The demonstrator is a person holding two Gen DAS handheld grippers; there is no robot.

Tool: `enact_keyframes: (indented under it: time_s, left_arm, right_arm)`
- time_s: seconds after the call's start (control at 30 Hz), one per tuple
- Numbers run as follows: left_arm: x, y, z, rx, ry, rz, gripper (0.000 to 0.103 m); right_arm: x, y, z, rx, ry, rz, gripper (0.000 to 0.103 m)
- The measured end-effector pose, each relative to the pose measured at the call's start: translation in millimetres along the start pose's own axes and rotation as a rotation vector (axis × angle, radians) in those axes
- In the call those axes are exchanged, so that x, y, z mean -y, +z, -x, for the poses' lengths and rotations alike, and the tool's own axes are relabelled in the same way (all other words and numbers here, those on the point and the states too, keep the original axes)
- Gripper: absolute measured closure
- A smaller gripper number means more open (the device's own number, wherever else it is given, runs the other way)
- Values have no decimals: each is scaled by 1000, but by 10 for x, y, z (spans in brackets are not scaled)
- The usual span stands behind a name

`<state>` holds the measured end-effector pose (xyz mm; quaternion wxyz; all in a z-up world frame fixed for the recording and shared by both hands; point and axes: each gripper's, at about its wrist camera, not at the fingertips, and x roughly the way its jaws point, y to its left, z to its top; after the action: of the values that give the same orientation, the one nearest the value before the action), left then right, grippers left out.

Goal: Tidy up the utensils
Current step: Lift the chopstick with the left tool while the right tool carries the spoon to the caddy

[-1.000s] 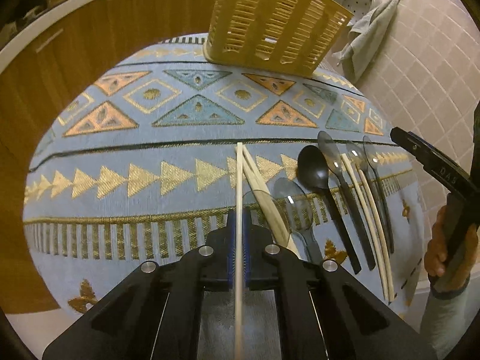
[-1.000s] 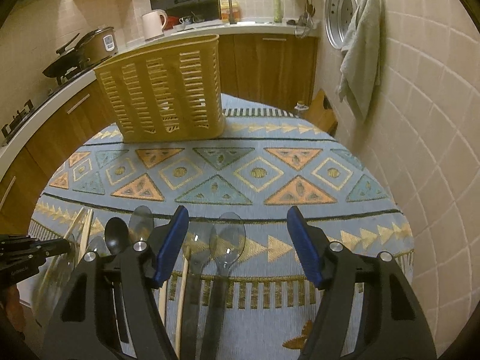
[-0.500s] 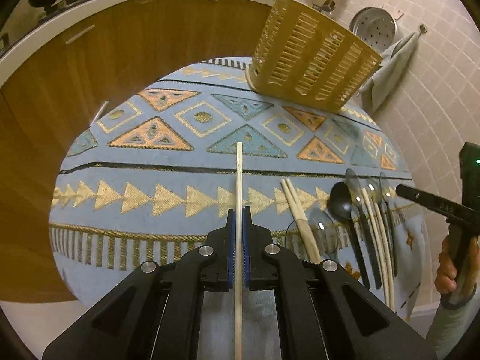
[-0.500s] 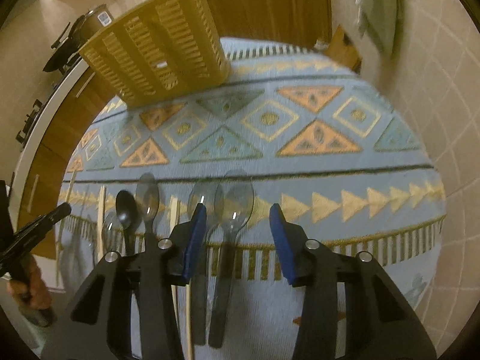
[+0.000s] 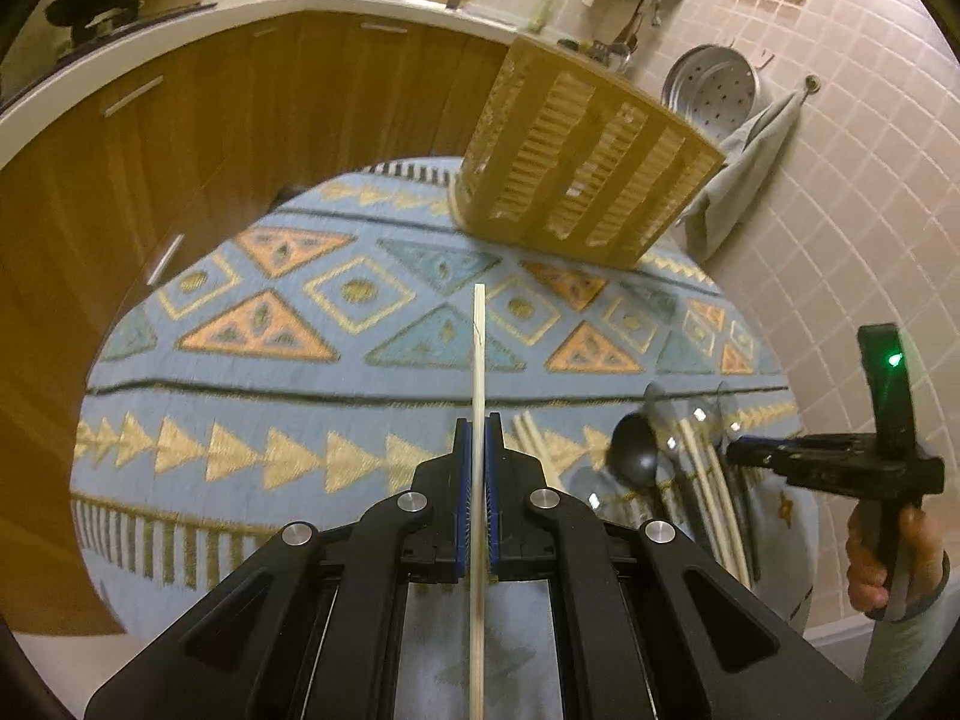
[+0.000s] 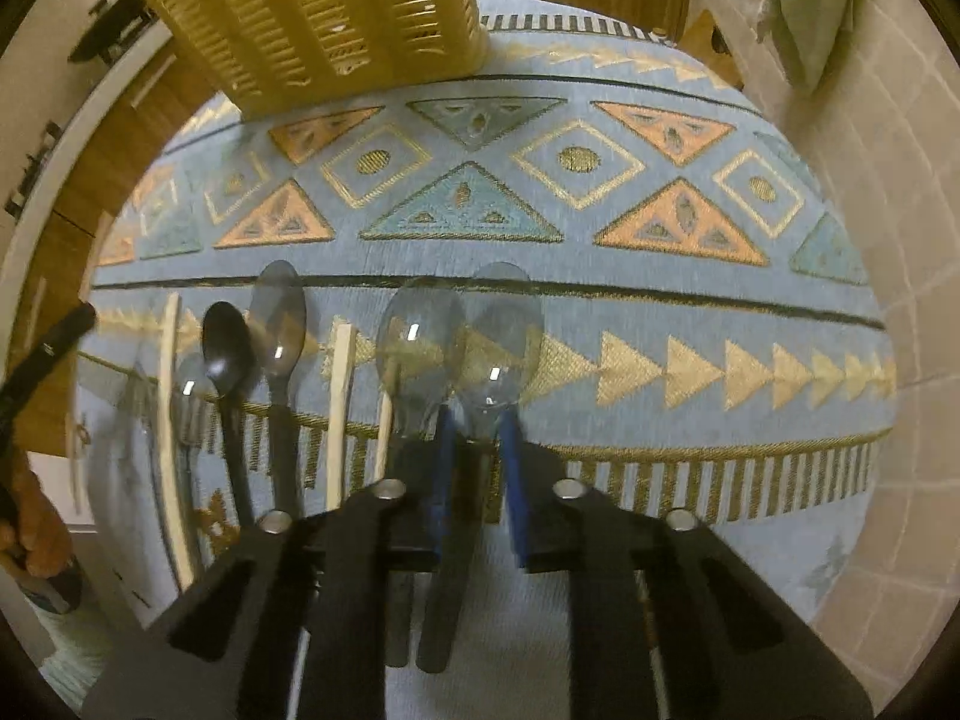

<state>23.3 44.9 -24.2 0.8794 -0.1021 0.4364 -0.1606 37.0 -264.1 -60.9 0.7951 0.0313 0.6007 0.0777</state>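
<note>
Presently the left gripper has its blue pads clamped on a single pale chopstick, which runs straight up the centre of the left wrist view, its tip over the patterned blue tablecloth.

The right gripper points steeply down at the row of utensils in the lower half of its view. Its jaws are closing, now narrow, with the neck of a clear plastic spoon between the blue pads; whether they press on it yet cannot be told through the blur.

A second clear spoon lies just left of it. Further left lie a loose chopstick, a grey spoon, a black spoon and another chopstick.

The yellow slotted basket stands at the upper left of the right wrist view, well apart from the utensils. A grey towel hangs on the tiled wall at upper right of the left wrist view.
</note>
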Motion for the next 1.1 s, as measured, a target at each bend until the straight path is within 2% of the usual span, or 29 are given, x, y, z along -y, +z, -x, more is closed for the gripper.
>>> enact_keyframes:
  time_s: [0.13,0.27,0.4,0.53,0.7,0.93,1.1]
  left_arm:
    - [2,99,19,41,-42,19,101]
    - [24,227,128,134,-77,33,101]
    - [91,391,305,252,-123,35,101]
    - [293,696,555,425,-149,3,101]
    - [636,1190,643,622,-145,-65,101]
    - [869,1850,386,744,-177,-132,101]
    - [812,2206,72,752,-182,-121,101]
  right_arm:
    - [-47,18,23,21,-17,8,93]
    - [-113,-1,229,117,-24,26,93]
    - [-233,26,616,289,36,64,93]
    - [-376,134,1016,488,79,101,93]
    - [-416,556,1389,741,93,107,93]
    - [-364,1163,1522,942,100,72,93]
    - [-276,1484,1483,1022,79,59,93]
